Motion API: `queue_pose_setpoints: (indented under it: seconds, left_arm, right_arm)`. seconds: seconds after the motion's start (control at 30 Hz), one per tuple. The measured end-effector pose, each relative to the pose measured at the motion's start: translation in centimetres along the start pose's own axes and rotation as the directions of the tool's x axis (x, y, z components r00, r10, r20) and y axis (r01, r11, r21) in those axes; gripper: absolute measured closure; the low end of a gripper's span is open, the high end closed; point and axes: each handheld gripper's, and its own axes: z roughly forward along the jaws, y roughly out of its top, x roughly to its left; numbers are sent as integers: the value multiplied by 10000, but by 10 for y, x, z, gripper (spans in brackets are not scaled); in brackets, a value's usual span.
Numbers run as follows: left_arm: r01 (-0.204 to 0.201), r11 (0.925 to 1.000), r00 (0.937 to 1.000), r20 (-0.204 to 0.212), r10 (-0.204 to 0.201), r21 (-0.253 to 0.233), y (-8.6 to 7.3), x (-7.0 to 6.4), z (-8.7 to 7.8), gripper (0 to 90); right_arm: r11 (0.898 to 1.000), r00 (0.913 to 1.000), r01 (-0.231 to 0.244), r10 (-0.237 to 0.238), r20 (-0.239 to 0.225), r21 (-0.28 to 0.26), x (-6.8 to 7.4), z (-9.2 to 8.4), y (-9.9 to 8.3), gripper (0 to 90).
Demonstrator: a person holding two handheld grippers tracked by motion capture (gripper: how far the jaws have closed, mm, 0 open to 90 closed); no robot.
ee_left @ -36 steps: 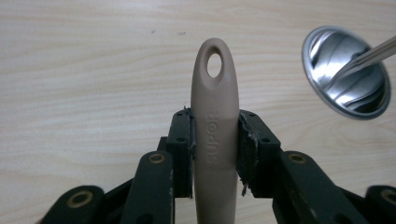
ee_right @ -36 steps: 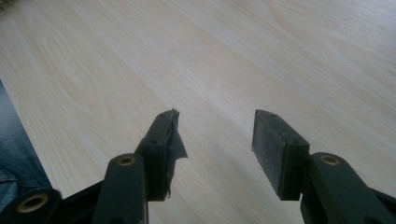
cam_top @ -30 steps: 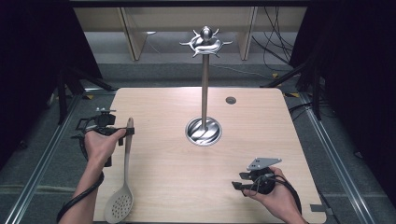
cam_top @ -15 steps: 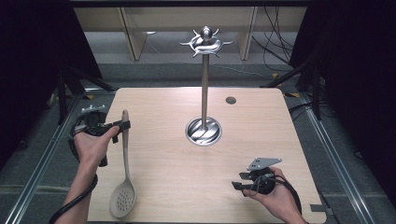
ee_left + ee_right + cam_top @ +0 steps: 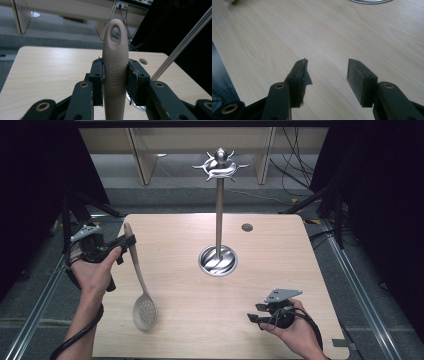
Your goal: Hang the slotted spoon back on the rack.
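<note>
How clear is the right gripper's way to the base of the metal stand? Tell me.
Probably clear, yes. The right gripper sits open and empty near the table's front edge, with bare wood between it and the stand's round base. The slotted spoon, clamped in the left gripper, hangs well off to the other side.

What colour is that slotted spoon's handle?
Pale beige, a pinkish tan. The handle shows best in the left gripper view, with SUPOR embossed on it.

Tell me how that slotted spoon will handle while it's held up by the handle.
The slotted spoon probably stays stiff: its handle runs straight from the left gripper to the bowl. Its bowl hangs well below the grip, so it may swing. The smooth handle between the jaws could slip.
</note>
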Motion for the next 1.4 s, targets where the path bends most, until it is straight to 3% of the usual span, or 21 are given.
queue_pose_setpoints:
  seconds: [0.23,0.57,0.67,0.73,0.9,0.93,1.03,1.4]
  left_arm:
    - [-599,9963,9979,213,613,-611,10,-10,10,674]
    - [-540,9877,9971,457,613,-1465,22,-23,21,674]
    - [-592,9875,9959,594,685,-1459,22,-31,25,674]
    - [-725,9869,9947,617,821,-1440,21,-36,27,674]
    - [-875,9842,9922,748,999,-1543,22,-47,28,674]
    - [-884,9833,9919,763,1015,-1591,23,-49,27,674]
    - [-1017,9816,9903,777,1154,-1613,27,-58,24,674]
    - [-1257,9781,9853,937,1425,-1659,31,-77,27,674]
  right_arm:
    - [10000,10000,-63,63,-18,39,1,0,0,513]
    - [10000,10000,-24,24,-38,7,0,-1,0,513]
    - [9996,10000,-8,7,-12,-274,0,1,-1,513]
    - [10000,10000,92,-92,8,-5,-1,-2,0,513]
    - [9997,9998,180,-179,62,-175,-1,-2,1,514]
    - [9998,10000,-52,53,51,-202,1,-3,1,514]
    - [9992,9996,208,-202,176,-353,0,-4,2,515]
    - [9990,9996,219,-213,166,-401,0,-4,2,515]
